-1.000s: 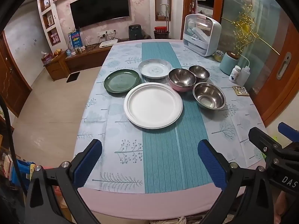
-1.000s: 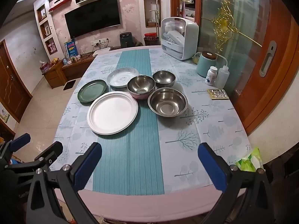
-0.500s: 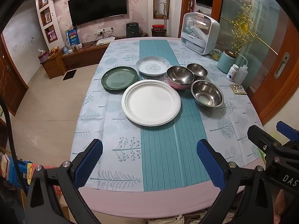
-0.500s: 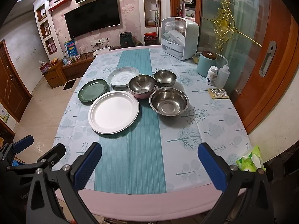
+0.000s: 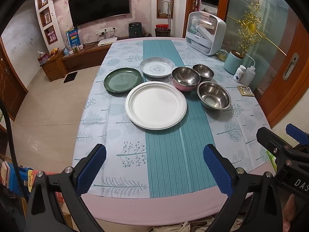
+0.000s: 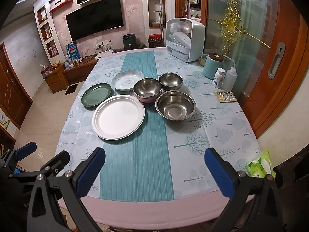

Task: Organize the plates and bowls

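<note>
- Left wrist view: the left gripper (image 5: 154, 166) hangs over the near edge of the table (image 5: 154, 206), its blue-padded fingers (image 5: 91, 169) spread wide apart with nothing between them.
- A large white plate (image 5: 156, 105) lies at 12 o'clock from that gripper, partly on the teal runner (image 5: 173, 154).
- At 11 o'clock from the white plate sits a green plate (image 5: 122, 79), just beside it; a patterned plate (image 5: 157, 66) lies at 12 o'clock, further back.
- A pink-sided steel bowl (image 5: 185, 78) stands at 1 o'clock from the white plate, a small steel bowl (image 5: 203, 72) just behind it, and a larger steel bowl (image 5: 214, 97) at 3 o'clock.
- Right wrist view: the right gripper (image 6: 154, 169) also hovers at the near edge, fingers wide apart and empty.
- From it the white plate (image 6: 118, 116) is at 11 o'clock and the larger steel bowl (image 6: 175, 105) at 12 o'clock.
- A green tissue pack (image 6: 260, 166) rests at the table's near right corner, at 3 o'clock.
</note>
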